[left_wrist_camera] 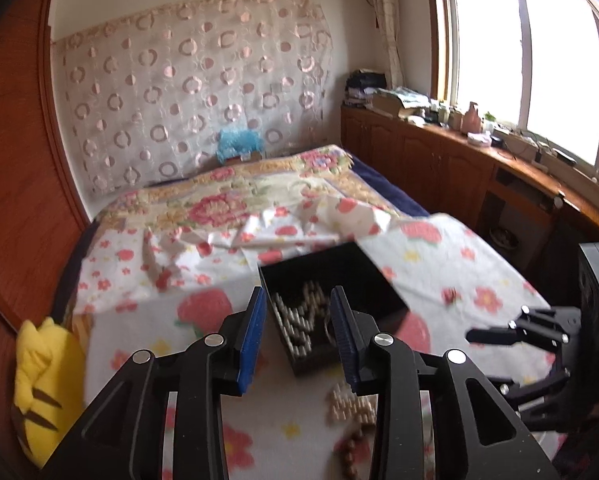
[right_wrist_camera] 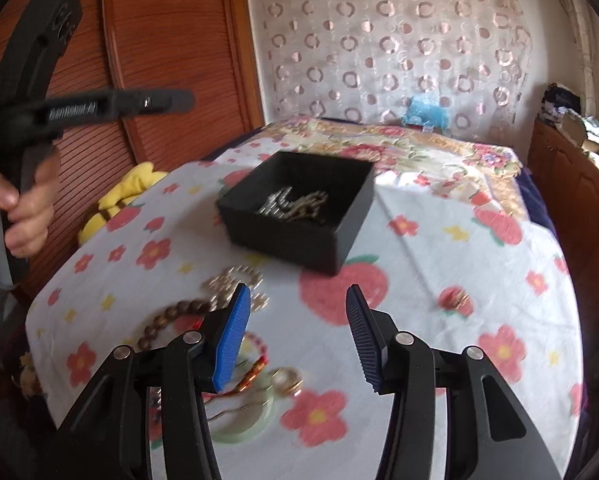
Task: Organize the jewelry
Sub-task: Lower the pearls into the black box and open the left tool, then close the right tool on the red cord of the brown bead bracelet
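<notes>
One black box sits open-topped on the worktop, which is covered by a flower-print cloth and stands at the foot of a bed. The box already contains a silver-coloured chain bracelet, so it appears to serve as the collection point for the jewelry.

The left gripper is raised over the near edge of the box. Its fingers are spread, with nothing between them.

The right gripper hangs above the loose pieces with its fingers spread wide and empty, probably positioned to select the next item.

Loose items on the cloth, counted from the right wrist view:
- one pale metal-link bracelet, near the box;
- one brown bead bracelet;
- one green jade-like bangle;
- one small gold-rimmed ring, just beside the bangle;
- one red and gold strand, partly hidden by the left finger;
- one small reddish-gold piece, well apart to the right, too blurred to identify.

A yellow plush toy lies at the worktop's left side.
</notes>
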